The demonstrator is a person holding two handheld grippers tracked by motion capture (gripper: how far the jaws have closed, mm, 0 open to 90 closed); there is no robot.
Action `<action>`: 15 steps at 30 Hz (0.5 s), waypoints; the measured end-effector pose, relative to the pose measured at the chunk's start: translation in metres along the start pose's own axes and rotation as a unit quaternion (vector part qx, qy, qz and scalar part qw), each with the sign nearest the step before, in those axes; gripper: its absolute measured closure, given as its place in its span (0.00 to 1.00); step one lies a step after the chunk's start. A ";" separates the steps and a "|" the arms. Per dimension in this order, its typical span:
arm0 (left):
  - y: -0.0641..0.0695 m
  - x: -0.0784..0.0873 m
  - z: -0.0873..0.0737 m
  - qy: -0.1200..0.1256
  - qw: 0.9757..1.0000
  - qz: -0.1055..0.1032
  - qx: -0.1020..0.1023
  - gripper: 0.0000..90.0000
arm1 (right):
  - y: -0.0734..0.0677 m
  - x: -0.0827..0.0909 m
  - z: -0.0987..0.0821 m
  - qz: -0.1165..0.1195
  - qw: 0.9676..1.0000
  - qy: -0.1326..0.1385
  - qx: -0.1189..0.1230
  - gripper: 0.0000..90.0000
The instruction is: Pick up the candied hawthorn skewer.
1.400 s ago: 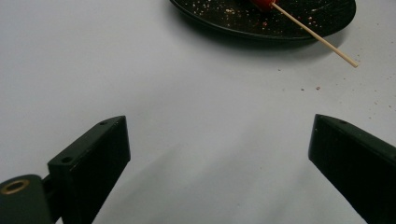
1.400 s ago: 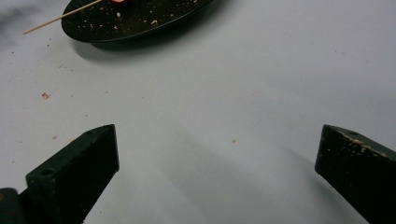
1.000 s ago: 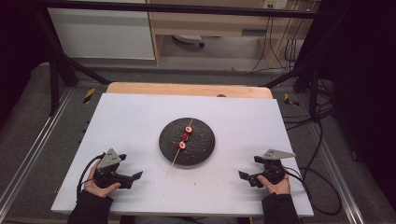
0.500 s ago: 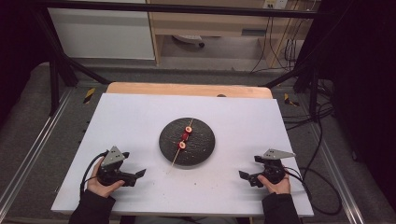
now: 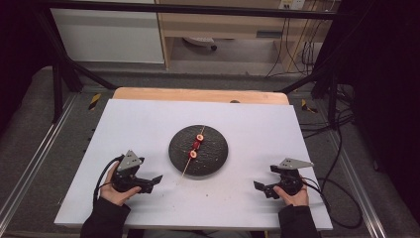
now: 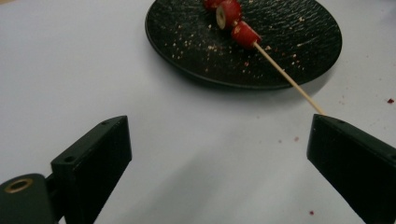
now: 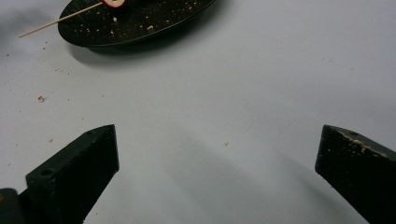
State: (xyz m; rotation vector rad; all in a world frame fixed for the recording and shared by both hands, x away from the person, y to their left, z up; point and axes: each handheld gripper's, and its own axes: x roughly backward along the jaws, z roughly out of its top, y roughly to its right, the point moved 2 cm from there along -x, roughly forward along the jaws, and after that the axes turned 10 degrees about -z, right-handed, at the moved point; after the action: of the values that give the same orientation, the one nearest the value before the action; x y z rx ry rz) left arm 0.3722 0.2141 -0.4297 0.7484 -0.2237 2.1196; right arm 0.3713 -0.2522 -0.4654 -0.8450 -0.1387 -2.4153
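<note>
Holding both grippers low over the white table (image 5: 148, 124), I keep the left gripper (image 5: 151, 181) and right gripper (image 5: 261, 187) jaws spread, grasping nothing. The skewer (image 5: 193, 151) lies across the black plate (image 5: 213, 156), between them.

Light comes from above, even & soft on the white table (image 5: 148, 129); surroundings past its edges are dark, esp. left & right sides of the high view. High view is slightly soft, low detail. Plate (image 6: 299, 42) throws a faint shadow toward the table's near edge in the left gripper view. Right gripper view: broad grey shadows on the table (image 7: 243, 116) between the jaws; plate (image 7: 140, 23) blurry at top. Jaws close to the lens are soft. No hard glare.
</note>
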 end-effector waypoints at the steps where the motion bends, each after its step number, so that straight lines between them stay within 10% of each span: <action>1: 0.001 -0.001 0.004 0.001 1.000 0.001 -0.002 0.07 | 0.000 0.000 0.000 0.000 1.000 -0.001 0.001 0.01; 15: 0.019 -0.036 0.045 -0.020 1.000 0.011 0.009 0.13 | 0.001 0.001 0.001 -0.002 1.000 0.003 0.003 0.01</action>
State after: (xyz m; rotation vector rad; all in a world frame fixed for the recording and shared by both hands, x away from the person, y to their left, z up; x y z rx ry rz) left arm 0.3930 0.1596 -0.4124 0.8030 -0.2353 2.1314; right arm 0.3718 -0.2530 -0.4641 -0.8350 -0.1444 -2.4193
